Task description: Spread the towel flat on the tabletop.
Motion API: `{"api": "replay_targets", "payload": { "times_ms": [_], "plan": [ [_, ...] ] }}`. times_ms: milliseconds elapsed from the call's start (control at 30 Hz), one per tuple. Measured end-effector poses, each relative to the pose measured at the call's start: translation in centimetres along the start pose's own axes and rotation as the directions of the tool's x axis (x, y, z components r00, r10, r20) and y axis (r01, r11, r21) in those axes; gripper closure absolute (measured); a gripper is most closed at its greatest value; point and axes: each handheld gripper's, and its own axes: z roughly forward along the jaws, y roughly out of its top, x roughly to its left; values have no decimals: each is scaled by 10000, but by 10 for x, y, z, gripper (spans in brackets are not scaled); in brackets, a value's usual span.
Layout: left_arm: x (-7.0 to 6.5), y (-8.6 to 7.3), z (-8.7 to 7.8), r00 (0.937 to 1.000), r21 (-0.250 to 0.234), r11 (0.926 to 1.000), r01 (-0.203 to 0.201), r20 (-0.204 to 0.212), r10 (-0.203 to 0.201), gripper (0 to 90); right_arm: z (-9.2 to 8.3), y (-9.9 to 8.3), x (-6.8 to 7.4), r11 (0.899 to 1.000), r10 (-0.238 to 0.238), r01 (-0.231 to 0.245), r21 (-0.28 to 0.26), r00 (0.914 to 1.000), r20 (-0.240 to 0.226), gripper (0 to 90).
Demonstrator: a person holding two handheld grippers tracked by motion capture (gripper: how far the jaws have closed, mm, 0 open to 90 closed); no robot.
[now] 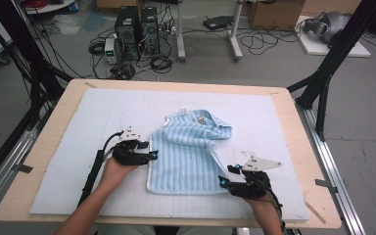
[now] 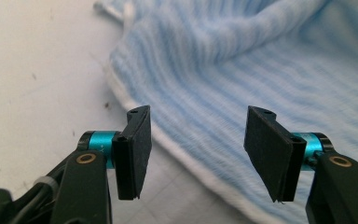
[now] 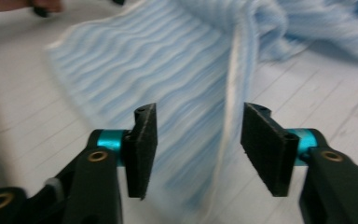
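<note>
With both corners free, left gripper and right gripper flank the half-folded towel, jaws spread, gripping nothing.

The towel is a soft terry cloth with pale blue and white stripes and a white hem along its edges. It lies on the light blue mat, a little right of the mat's middle and nearer its front edge than its back. The near part lies flat and smooth, roughly rectangular, stripes running front to back. The far part is folded over and rumpled into a raised bunch that leans toward the right, where a small label shows.
</note>
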Motion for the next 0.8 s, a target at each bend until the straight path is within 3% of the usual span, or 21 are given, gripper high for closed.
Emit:
{"api": "replay_targets", "payload": {
  "times_ms": [67,133,167,200,233,267,300,367,467,567,800],
  "plan": [
    [-2,-2,6,9998,224,9997,-139,-139,142,425,13,8,3,9998,-184,179,86,9982,575,464],
    [-6,-2,6,9973,276,9983,-515,-507,528,465,27,16,6,9986,-510,490,186,9906,1266,507],
    [-8,-2,6,9948,274,9966,-771,-647,788,514,33,19,7,9982,-592,567,203,9853,1603,547],
    [-8,-2,6,9956,228,9963,-835,-411,843,574,38,22,6,9982,-587,554,229,9817,1810,613],
    [-8,-2,5,9960,308,9958,-859,-214,866,698,43,24,5,9984,-511,453,337,9786,1992,710],
    [-10,-3,4,9938,344,9938,-1061,-308,1072,802,46,25,3,9980,-411,298,555,9755,2162,779],
    [-12,-3,3,9926,398,9922,-1185,-206,1194,833,48,25,1,9979,-303,163,625,9726,2303,839],
    [-13,-3,1,9935,519,9921,-1142,72,1140,856,47,22,-1,9975,-42,-124,697,9724,2333,854],
    [-12,-10,-6,9958,379,9969,-687,626,662,859,38,14,1,9949,6,-251,976,9700,2429,857],
    [-15,-19,-13,9936,267,9990,-359,1085,328,859,24,4,2,9940,285,-524,964,9718,2339,856],
    [-34,-29,-28,9842,499,9964,-690,1666,598,860,3,-11,20,9881,448,-728,1356,9790,1986,854]
  ]
}}
